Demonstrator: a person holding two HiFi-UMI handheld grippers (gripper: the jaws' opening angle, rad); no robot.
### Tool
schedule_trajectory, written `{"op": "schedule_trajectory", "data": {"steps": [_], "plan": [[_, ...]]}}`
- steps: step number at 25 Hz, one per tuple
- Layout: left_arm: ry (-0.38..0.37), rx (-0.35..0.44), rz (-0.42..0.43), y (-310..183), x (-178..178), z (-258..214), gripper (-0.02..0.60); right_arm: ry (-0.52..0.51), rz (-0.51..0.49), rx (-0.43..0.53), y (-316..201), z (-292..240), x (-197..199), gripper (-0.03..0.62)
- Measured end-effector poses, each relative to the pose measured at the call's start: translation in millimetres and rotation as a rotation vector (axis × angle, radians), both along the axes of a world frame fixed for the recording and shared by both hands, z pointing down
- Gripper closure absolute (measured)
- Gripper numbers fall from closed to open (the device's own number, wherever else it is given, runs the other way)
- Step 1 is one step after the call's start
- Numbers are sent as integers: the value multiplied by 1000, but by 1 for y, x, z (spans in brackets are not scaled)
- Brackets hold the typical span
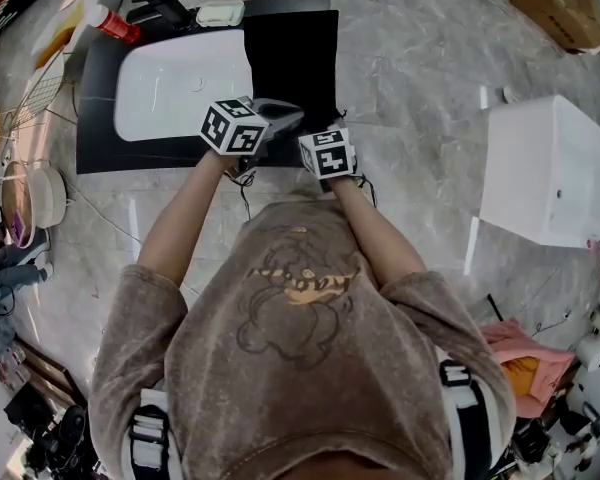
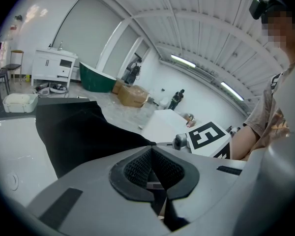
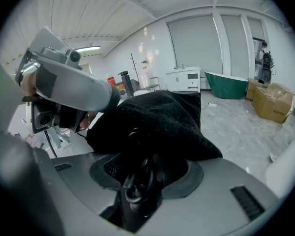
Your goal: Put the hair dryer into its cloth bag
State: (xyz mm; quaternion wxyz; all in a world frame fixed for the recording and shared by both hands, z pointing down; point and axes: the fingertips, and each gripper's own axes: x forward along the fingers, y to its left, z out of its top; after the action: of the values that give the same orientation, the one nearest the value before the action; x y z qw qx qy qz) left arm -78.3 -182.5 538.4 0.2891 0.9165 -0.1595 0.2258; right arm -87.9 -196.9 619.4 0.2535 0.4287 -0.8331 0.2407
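1. The person stands over a black counter (image 1: 98,128) with a white sink (image 1: 170,83) set in it, both grippers held out close together over the near edge.
2. The cloth bag (image 3: 162,117) is black. It lies spread over the counter just right of the sink, and its near end is bunched up in a mound between the two tools.
3. The left gripper (image 2: 152,151) has its jaws pressed fully together. The bag's cloth is drawn to a point right at their tips, so it looks pinched there by a thin fold.
4. The right gripper (image 3: 145,176) has its jaws standing partly apart and clamped on something dark. Loops of black cord (image 3: 137,181) are wedged between the pads, and the bag's cloth drapes down over them.
5. I cannot make out the hair dryer's body under the cloth — only the cord shows.
6. From the right gripper view, the left gripper's grey nose meets the bag at the upper left of the mound. The two tools are near each other but not touching.
7. A white cabinet (image 1: 550,168) stands well off to the person's right on the marbled floor (image 1: 420,58).
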Motion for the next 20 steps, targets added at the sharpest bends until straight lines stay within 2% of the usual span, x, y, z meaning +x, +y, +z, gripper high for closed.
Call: {"op": "schedule_trajectory", "data": {"steps": [6,9,11,20], "plan": [[0,-7,-15,-4,0,1,566,32,-28,-22,2,8,-2,416],[5,-8,-32,-8,-1,1,566,33,-68,-46,8,5,-4,361],[11,-9,-43,-10,-3,0,566,37,-88,-49,14,3,-3,347],[32,-19,-72,-14,-4,0,566,52,-129,-44,44,0,10,345]]}}
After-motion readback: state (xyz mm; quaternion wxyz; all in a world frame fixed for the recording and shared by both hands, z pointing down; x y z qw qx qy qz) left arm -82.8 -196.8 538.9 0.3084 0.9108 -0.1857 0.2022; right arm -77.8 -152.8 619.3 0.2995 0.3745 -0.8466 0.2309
